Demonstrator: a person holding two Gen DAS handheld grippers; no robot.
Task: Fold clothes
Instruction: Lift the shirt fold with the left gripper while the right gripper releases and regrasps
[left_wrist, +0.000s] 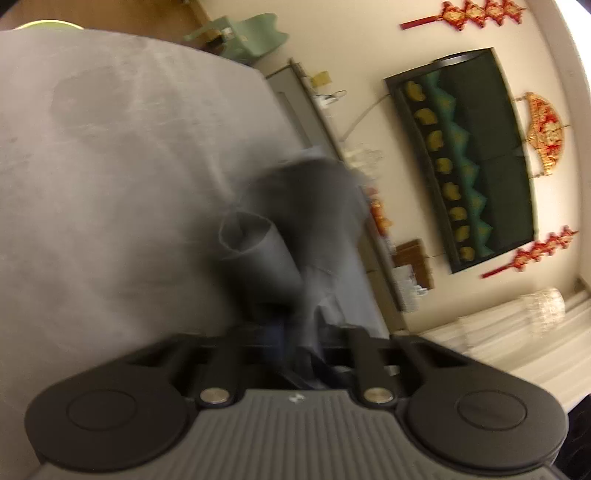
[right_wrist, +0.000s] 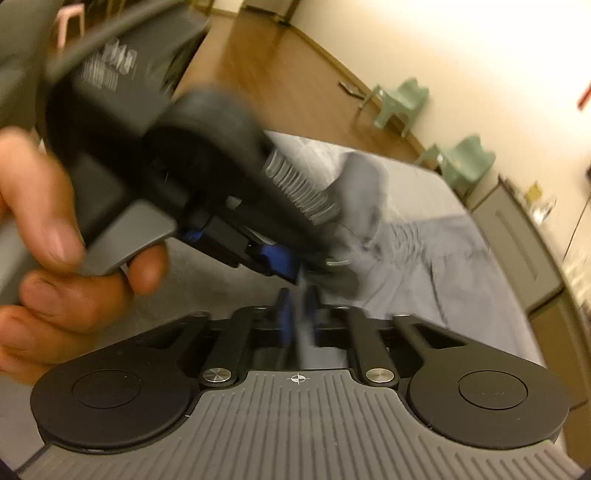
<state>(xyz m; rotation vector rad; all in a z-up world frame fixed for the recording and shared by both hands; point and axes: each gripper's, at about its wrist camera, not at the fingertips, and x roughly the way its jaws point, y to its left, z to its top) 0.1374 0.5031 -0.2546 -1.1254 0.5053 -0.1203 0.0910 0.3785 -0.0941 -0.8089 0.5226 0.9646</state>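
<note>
Grey-blue garment (left_wrist: 295, 206) on pale grey cloth (left_wrist: 110, 147); mint-green chairs (right_wrist: 400, 98).

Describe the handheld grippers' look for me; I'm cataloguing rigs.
Each gripper has a grey ribbed body with two black round discs, black linkage arms on silver pins, and a small crosshair mark. The left gripper shows blue finger pads and a dark cable. The hand wears no glove.

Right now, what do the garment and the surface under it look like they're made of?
Garment: soft grey-blue woven or knit cloth, matte; it creases and rolls into a tube. Surface: pale grey, suede-like nap, judging by brushed streaks; blur leaves it uncertain.
</note>
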